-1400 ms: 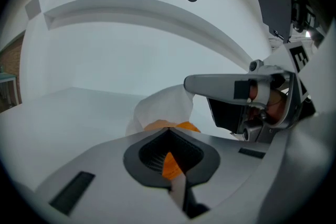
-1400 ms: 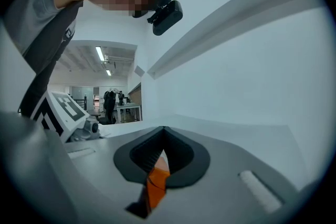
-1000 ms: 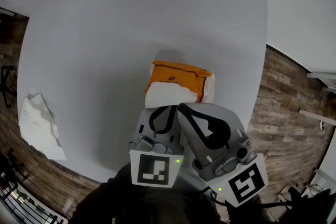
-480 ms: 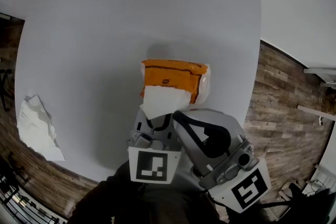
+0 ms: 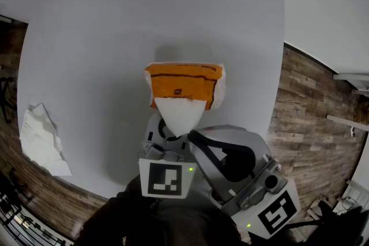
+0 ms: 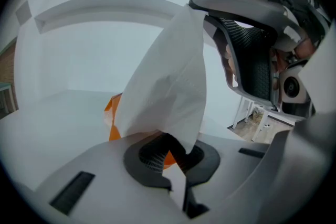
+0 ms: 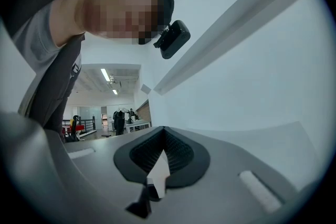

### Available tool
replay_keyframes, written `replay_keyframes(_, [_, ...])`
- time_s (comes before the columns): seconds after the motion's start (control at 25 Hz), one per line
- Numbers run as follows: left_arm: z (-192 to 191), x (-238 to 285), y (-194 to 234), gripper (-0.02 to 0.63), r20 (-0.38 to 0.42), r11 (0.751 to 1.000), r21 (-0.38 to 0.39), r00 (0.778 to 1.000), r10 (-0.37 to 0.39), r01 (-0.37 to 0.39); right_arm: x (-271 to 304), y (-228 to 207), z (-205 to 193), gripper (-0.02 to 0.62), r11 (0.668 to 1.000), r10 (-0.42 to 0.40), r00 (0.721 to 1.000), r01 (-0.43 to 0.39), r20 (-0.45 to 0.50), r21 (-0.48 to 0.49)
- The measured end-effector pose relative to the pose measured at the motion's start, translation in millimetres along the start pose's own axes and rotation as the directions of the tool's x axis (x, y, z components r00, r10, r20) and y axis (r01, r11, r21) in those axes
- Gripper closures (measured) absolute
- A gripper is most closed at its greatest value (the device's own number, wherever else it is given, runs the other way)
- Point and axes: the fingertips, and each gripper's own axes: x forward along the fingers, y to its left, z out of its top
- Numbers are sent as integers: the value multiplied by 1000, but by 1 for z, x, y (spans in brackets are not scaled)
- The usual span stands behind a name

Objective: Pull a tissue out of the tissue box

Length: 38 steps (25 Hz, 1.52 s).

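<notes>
The broad white worktop [image 5: 115, 37] carries everything. Over its near side, the right hand-held gripper [image 7: 160, 168] is clamped tight on a corner of a sheet. The left hand-held gripper [image 6: 169, 150] is closed on the near edge of the orange tissue box [image 5: 184, 82], which sits near the worktop's middle. The tissue [image 6: 168, 86] stretches from the box up to the right jaws. A crumpled tissue [image 5: 39, 138] lies well apart at the left rim.
</notes>
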Motion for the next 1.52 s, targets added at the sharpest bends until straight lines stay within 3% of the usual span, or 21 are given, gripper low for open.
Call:
replay_keyframes(0.44, [-2,-4,5,606,-15,1000,-17,1000,16,-16,-2,20,16,595,999,39,998,-39,40,18])
replay_keyframes(0.48, [0,-4,6,606,2,999,-44,1000,28,-28,-3,22,17,595,999,44,998,-45,43,18])
replay_keyframes(0.6, [20,-1,12,606,122,971,-221,985,118,-89,-5,24,21,595,998,54,997,-55,47,21])
replay_keyframes(1.0, [44,-27,17,606,177,951,-276,965,194,-140,-11,46,41,594,994,103,991,-106,80,26])
replay_keyframes(1.12, [45,-41,18,606,149,959,-241,971,188,-149,-12,55,47,594,994,109,990,-111,86,21])
replay_keyframes(1.28, [25,-74,15,606,2,993,-42,993,114,-114,-8,70,55,594,992,117,987,-123,106,43])
replay_keyframes(1.52, [28,-147,37,606,2,986,-94,990,139,-139,19,113,68,594,989,140,984,-145,108,41])
